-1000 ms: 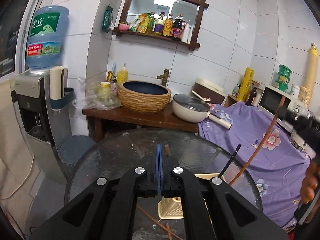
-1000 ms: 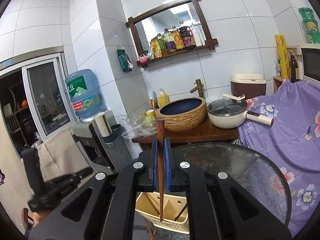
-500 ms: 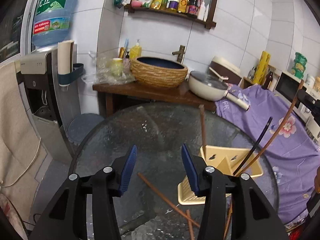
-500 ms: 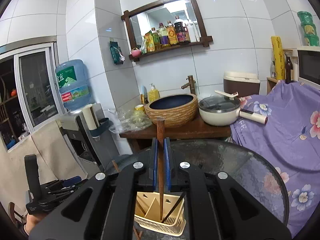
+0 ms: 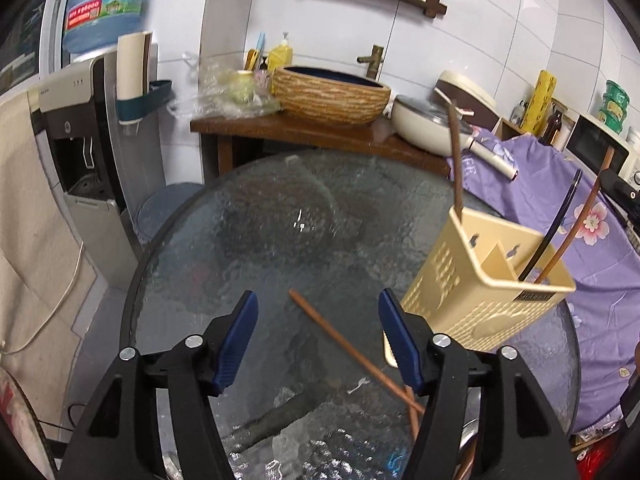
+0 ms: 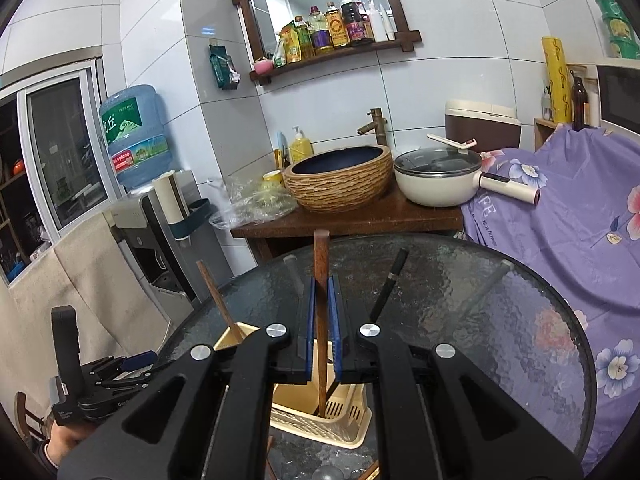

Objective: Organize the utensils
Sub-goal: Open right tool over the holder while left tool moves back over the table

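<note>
A cream plastic utensil basket (image 5: 486, 296) stands on the round glass table (image 5: 280, 232); it also shows in the right wrist view (image 6: 320, 420). It holds a brown chopstick (image 5: 455, 160), a black chopstick (image 5: 556, 228) and a brown utensil (image 5: 576, 224). My left gripper (image 5: 316, 336) is open and empty above a loose brown chopstick (image 5: 352, 350) on the table. My right gripper (image 6: 322, 332) is shut on a brown wooden utensil (image 6: 321, 264) whose lower end is inside the basket.
A wooden counter (image 6: 360, 216) behind the table carries a woven basin (image 6: 340, 178) and a white pan (image 6: 438, 178). A water dispenser (image 5: 84, 128) stands at the left. Purple floral cloth (image 6: 568, 216) covers the right side. More utensils lie at the table's near edge (image 5: 412, 412).
My left gripper opened wide, let go of a brown chopstick now standing in the basket, and dropped lower toward the table. My right gripper lowered its wooden utensil into the basket.
</note>
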{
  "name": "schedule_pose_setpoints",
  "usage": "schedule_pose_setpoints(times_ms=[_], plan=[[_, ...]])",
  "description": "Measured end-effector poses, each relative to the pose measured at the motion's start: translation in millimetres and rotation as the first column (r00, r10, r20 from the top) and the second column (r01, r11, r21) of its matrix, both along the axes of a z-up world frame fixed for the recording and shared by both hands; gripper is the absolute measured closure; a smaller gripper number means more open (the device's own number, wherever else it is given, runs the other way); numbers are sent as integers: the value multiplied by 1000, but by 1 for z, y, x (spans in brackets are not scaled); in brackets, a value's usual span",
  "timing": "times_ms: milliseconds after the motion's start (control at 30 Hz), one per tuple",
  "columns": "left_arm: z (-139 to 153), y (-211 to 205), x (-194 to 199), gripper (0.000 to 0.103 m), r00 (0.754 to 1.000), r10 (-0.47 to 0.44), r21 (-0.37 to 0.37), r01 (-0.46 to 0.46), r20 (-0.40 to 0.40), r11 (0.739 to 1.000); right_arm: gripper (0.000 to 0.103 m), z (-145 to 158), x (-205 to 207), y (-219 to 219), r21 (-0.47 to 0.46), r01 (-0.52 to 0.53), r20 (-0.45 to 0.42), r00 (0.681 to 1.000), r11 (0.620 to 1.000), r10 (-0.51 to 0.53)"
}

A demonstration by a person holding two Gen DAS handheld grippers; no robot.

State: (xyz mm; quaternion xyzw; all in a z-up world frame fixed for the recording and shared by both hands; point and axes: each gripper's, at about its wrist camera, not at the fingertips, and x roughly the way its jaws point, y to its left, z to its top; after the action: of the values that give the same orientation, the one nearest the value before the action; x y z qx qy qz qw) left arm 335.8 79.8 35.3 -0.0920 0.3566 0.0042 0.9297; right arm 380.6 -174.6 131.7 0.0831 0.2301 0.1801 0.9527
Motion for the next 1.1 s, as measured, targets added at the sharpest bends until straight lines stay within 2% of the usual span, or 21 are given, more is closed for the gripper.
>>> schedule_pose_setpoints(times_ms=[200,300,333,433,567,767,900,1033,1100], plan=[[-21,2,1,34,999,14,1,-14,-49,1000,94,-14,-2,-5,3,-9,-18,1000,1000,9],[-32,3,3,30,997,28,3,-28,-78,1000,73,-17,-10,-6,-15,-18,-4,1000,1000,18],[-35,3,4,29,996,30,5,-30,-85,1000,61,-19,-16,-7,-16,-18,5,1000,1000,18],[-46,1,10,29,992,47,14,-45,-118,999,58,-26,-36,-7,-47,2,26,1000,999,-1],[-60,1,21,31,984,62,-3,-64,-165,998,49,-46,-60,-3,-79,-21,0,1000,997,22],[-74,-2,38,33,976,82,-2,-84,-204,996,49,-108,-71,0,-181,-40,-174,985,983,8],[-81,-4,48,34,970,88,-7,-92,-228,996,49,-161,-66,2,-209,-66,-331,944,976,-8],[-86,-12,58,34,965,97,25,-94,-242,995,50,-191,-71,10,-250,-68,-364,931,966,-28],[-89,-16,61,35,964,96,50,-86,-249,995,50,-196,-73,11,-233,-66,-368,929,970,-25]])
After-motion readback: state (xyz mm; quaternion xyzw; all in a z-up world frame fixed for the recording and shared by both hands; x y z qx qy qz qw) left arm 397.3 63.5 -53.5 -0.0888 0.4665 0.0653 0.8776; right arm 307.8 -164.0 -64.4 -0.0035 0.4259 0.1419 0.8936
